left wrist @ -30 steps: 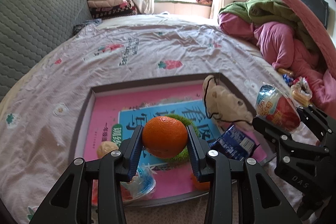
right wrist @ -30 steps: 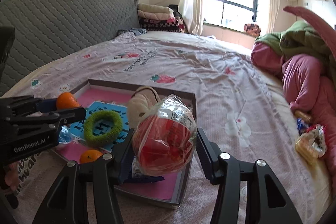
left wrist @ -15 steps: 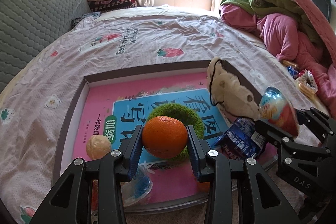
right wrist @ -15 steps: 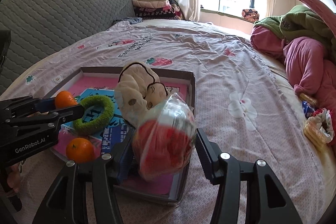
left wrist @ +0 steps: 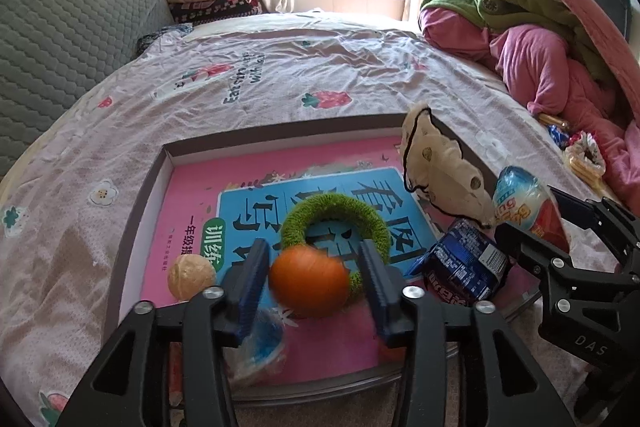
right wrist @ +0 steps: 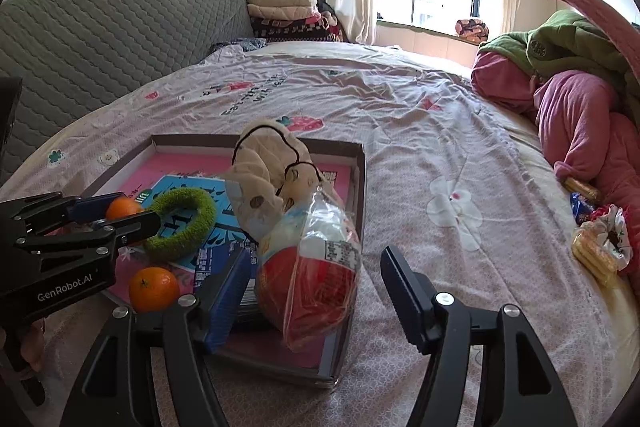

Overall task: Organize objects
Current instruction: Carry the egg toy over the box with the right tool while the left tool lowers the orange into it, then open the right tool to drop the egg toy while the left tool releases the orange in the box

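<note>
Both jaws had just been opening: left gripper [left wrist: 314, 277] released the firm, rollable orange [left wrist: 308, 281], right gripper [right wrist: 316, 293] freed the crinkly, slippery snack bag [right wrist: 316, 267], best pinched mid-body.

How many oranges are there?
2: one orange between the left gripper's open jaws, another orange at the tray's near corner. More may be hidden.

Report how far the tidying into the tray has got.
Done: a green ring, plush toy, blue packet, walnut and one orange already lie in the tray.
In hand: the left gripper has just been opening around a second orange, the right gripper around a red snack bag, over the tray.
Left: wrapped snacks beside the pink bedding.
</note>
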Demonstrator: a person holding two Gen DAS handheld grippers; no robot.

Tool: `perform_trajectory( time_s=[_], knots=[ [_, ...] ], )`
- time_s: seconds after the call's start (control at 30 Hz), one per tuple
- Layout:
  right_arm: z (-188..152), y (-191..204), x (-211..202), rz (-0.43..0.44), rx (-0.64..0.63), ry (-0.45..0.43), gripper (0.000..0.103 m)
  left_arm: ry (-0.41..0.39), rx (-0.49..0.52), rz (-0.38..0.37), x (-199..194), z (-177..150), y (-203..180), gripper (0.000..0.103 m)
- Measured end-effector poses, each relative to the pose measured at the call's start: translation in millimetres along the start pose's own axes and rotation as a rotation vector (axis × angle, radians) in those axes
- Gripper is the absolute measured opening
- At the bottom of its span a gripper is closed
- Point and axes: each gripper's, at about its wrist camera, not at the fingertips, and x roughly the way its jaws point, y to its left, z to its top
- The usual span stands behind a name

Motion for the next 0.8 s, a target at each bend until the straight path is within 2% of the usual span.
perform_trajectory(
  time_s=[0.53,0.67,0.8],
  knots=[
    [12,11,-31,0.016,-0.027,-0.095,0.068,-0.047,-0.023,0.022,-27,6,4,0.056],
    [13,13,-38,0.023,-0.032,-0.109,0.068,-0.061,-0.029,0.031,-37,7,4,0.062],
    [14,17,-45,0.03,-0.035,-0.123,0.068,-0.084,-0.04,0.035,-49,7,7,0.063]
  ],
)
